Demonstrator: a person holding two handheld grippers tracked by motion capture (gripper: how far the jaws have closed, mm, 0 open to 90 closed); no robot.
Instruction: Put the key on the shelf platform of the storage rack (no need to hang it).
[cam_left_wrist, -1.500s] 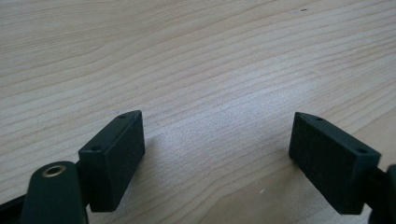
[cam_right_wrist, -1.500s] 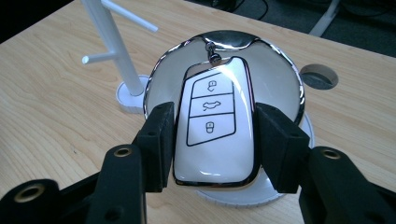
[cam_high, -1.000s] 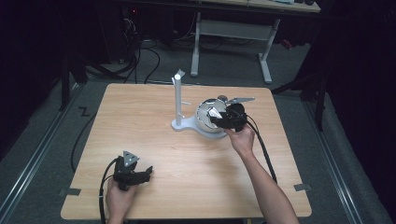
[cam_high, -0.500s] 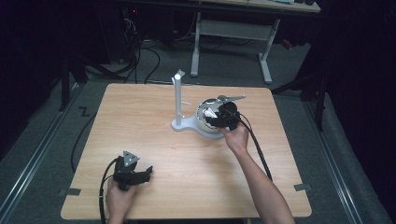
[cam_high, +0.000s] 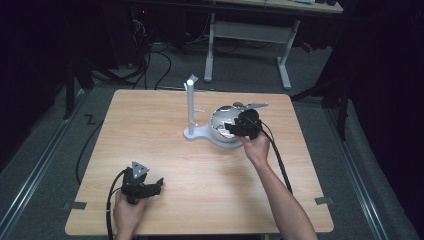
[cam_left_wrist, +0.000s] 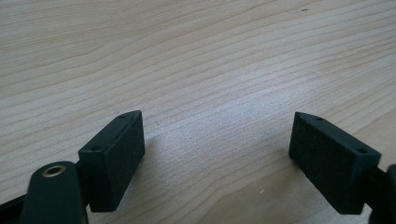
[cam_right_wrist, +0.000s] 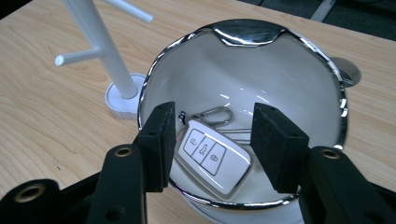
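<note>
A white key fob (cam_right_wrist: 210, 156) with a metal ring lies low inside a shiny chrome bowl (cam_right_wrist: 243, 25). My right gripper (cam_right_wrist: 212, 144) reaches down into the bowl, and its two black pads sit against the fob's sides. From above, the right gripper (cam_high: 234, 127) hangs over the bowl (cam_high: 220, 131) at the table's far middle. My left gripper (cam_high: 156, 186) rests near the front left edge. Its jaws stand wide apart in the left gripper view (cam_left_wrist: 217, 158), with bare wood between them.
A white peg stand (cam_high: 190, 107) rises just left of the bowl, its base touching it; its pegs (cam_right_wrist: 77, 57) stick out sideways. A cable trails from each gripper. Desk legs and cables stand on the floor beyond the wooden table (cam_high: 150, 130).
The right gripper has shifted slightly to the left over the bowl. The left gripper has kept still.
</note>
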